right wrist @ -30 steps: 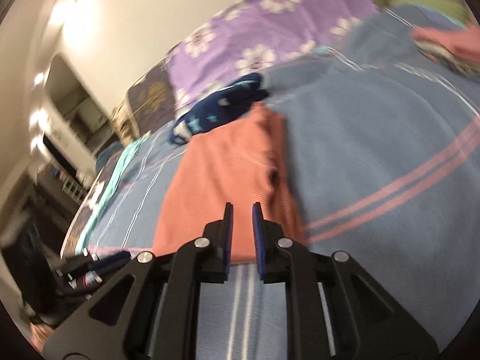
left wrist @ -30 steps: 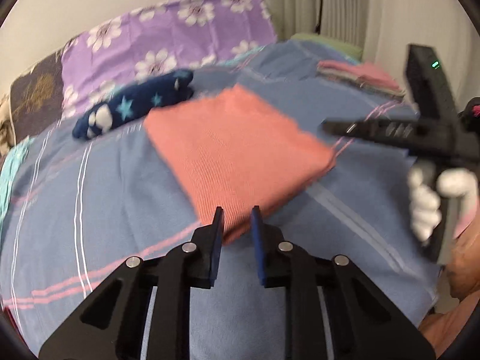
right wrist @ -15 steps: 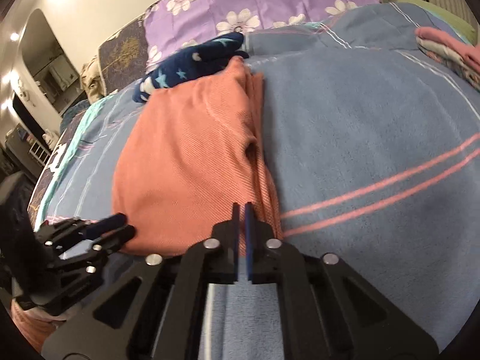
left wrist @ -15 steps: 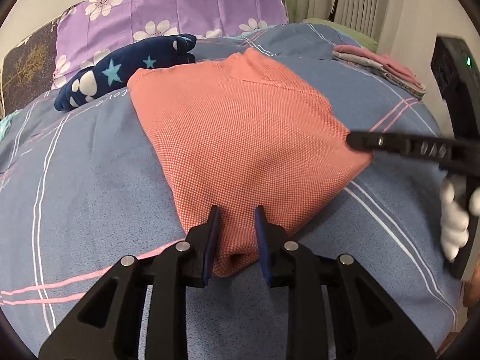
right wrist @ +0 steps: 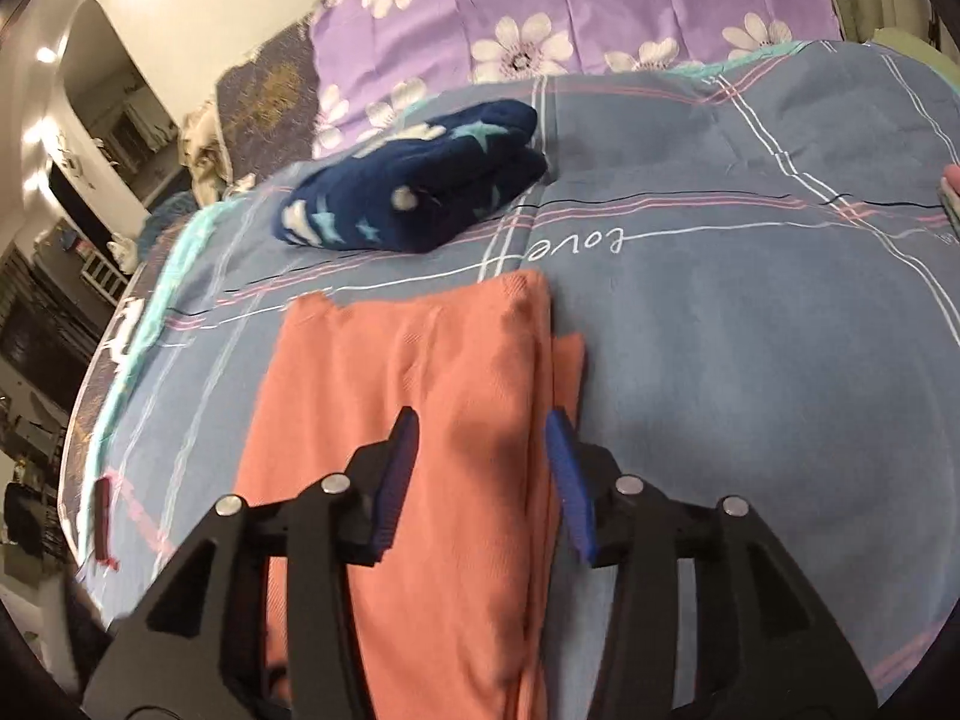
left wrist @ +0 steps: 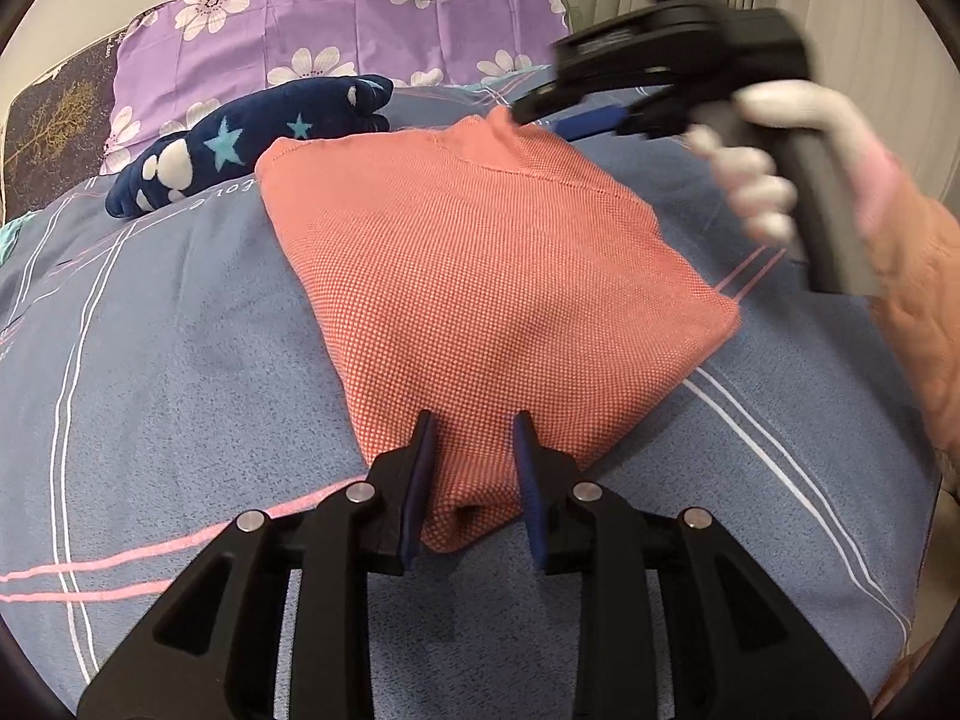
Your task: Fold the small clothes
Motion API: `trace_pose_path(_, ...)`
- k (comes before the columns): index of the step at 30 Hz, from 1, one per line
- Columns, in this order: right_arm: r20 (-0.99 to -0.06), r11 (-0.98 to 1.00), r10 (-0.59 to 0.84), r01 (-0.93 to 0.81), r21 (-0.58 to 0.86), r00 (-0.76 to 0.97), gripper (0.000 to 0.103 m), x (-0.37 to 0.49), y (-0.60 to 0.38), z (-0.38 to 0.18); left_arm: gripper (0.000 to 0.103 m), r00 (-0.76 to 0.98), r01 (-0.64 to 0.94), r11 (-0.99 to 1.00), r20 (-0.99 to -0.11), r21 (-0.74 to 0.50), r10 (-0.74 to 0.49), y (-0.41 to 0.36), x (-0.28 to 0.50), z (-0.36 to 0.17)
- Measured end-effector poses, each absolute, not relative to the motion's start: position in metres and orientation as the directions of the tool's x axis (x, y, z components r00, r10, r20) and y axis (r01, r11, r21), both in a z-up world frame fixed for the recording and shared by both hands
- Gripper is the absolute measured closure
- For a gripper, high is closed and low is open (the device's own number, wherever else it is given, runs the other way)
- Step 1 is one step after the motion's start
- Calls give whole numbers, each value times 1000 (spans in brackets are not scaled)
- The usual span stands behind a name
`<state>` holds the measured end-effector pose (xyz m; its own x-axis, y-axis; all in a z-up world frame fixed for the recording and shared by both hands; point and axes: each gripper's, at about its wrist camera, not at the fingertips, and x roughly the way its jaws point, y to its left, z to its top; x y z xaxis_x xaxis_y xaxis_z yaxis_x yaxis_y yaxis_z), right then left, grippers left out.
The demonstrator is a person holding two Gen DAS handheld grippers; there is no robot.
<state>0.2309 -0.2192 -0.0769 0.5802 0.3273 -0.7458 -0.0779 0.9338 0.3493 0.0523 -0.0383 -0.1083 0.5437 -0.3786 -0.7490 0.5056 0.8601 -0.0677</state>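
Both grippers opening — left gripper (left wrist: 471, 468), right gripper (right wrist: 483, 468) — astride orange garment (left wrist: 480, 264).

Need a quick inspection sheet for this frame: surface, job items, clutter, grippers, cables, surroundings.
Surface: blue plaid bedsheet, "love" script on it.
Job's things: folded orange garment lying flat; navy star-print garment behind it, apart; folded pink pile, only its edge in view.
Clutter: nothing seen.
Grippers: left gripper jaws opening, the orange garment's near corner between them; right gripper jaws opening over the garment's far end, held by a white-gloved hand.
Cables: nothing seen.
Surroundings: purple floral pillow, dark patterned pillow, curtain, lit shelves beyond.
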Motion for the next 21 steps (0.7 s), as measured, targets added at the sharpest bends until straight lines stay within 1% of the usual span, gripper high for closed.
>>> trace_pose_path(1,-742,930,337,-83,358,580,76,238,-217,-81,74,542,506,859,-749,-72,-382,-37,54,-108)
trace_pose_path(2,-735,930,335,-80,359,589,98,238,-217,-83,74,539,507,859,-748,-79,-387,-36,54,-108)
trace_pose_path(4,-674,924,323,-67,376,664,98,234,-226,-77,73,536,508,857,-746,-89,-396,-34,55,-109)
trace_pose_path(5,-662,930,298,-54,362,688,100,233,-231,-77,73,533,509,855,-745,-96,-401,-34,55,-109)
trace_pose_path(7,-692,971,143,33,235,708,100,238,-239,-86,72,528,511,853,-744,-107,-409,-34,55,-109)
trace_pose_path(8,-728,971,130,62,230,673,98,243,-246,-97,72,524,511,852,-744,-114,-414,-33,56,-109)
trace_pose_path(9,-744,957,165,78,281,647,98,243,-255,-104,71,522,512,851,-743,-119,-418,-33,56,-109)
trace_pose_path(11,-716,927,217,89,364,664,98,233,-268,-101,70,521,514,849,-741,-125,-424,-33,56,-109)
trace_pose_path(13,-679,924,232,60,377,697,98,220,-268,-88,70,518,515,847,-740,-129,-428,-32,56,-109)
trace_pose_path(14,-656,919,258,28,393,709,98,213,-265,-79,69,518,516,847,-741,-129,-428,-33,56,-109)
trace_pose_path(15,-625,908,313,-34,417,715,98,204,-256,-68,69,518,517,846,-741,-127,-427,-33,56,-109)
trace_pose_path(17,-591,897,389,-145,418,706,97,191,-237,-58,68,519,519,846,-742,-121,-424,-34,55,-109)
trace_pose_path(19,-602,893,433,-227,389,671,93,179,-215,-60,68,522,519,847,-742,-114,-420,-35,55,-108)
trace_pose_path(20,-632,902,422,-230,366,650,90,177,-208,-67,68,525,519,848,-742,-110,-418,-35,55,-108)
trace_pose_path(21,-703,938,342,-186,292,624,90,177,-202,-84,68,527,519,848,-741,-107,-416,-35,54,-108)
